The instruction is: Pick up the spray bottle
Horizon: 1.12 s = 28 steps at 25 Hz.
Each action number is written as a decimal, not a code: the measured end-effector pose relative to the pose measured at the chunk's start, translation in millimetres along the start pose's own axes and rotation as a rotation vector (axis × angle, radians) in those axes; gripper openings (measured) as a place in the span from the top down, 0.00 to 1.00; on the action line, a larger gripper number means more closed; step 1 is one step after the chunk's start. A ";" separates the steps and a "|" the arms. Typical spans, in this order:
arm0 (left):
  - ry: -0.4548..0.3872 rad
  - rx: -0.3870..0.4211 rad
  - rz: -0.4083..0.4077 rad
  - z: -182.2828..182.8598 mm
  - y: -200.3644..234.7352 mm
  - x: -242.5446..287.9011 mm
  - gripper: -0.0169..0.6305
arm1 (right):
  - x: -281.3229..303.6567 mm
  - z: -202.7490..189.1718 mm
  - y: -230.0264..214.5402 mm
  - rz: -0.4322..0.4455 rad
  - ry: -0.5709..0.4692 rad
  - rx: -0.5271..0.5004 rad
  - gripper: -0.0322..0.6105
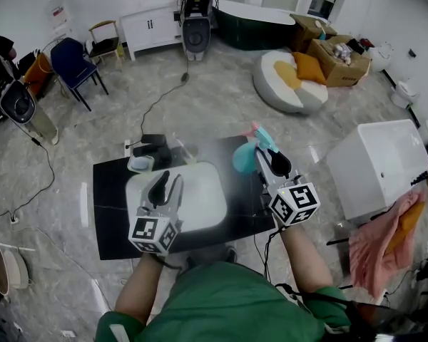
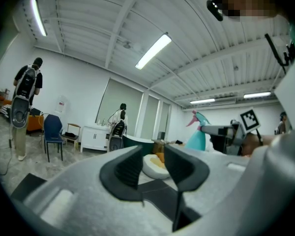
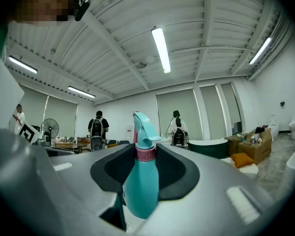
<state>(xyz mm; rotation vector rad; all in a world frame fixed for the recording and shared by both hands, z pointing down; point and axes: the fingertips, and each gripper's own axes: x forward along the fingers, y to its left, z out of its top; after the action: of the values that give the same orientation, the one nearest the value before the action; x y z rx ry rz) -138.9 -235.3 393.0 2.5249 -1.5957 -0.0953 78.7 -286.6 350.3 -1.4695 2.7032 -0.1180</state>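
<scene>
My right gripper (image 1: 262,152) is shut on a teal spray bottle (image 1: 247,157) with a pink collar and trigger, held in the air over the right end of the black table (image 1: 110,212). In the right gripper view the bottle (image 3: 140,181) stands upright between the dark pads, its nozzle rising above them. The left gripper (image 1: 165,184) hovers over a white basin (image 1: 203,191) on the table. Its jaws (image 2: 152,168) stand apart with nothing between them. From the left gripper view the bottle (image 2: 196,137) and right gripper show off to the right.
A small white container (image 1: 140,164) and black gear (image 1: 153,145) sit at the table's far left corner. A white box (image 1: 381,166) and a pink cloth (image 1: 385,241) stand to the right. A beanbag (image 1: 289,80), cardboard boxes and a blue chair (image 1: 75,63) lie farther off.
</scene>
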 end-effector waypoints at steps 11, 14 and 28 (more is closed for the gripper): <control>0.015 -0.006 -0.005 -4.3 8.4 7.0 0.77 | 10.0 -8.4 -3.0 -0.008 0.014 0.011 0.74; 0.017 -0.005 -0.005 -5.9 10.6 7.9 0.77 | 11.9 -11.0 -2.8 -0.007 0.015 0.015 0.74; 0.020 -0.007 -0.004 -4.0 12.7 11.5 0.77 | 16.6 -9.1 -3.6 -0.002 0.015 0.017 0.74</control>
<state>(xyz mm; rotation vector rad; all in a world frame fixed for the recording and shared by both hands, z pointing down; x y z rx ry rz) -144.8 -250.7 399.3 2.5156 -1.5800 -0.0750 71.9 -302.1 359.4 -1.4726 2.7053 -0.1528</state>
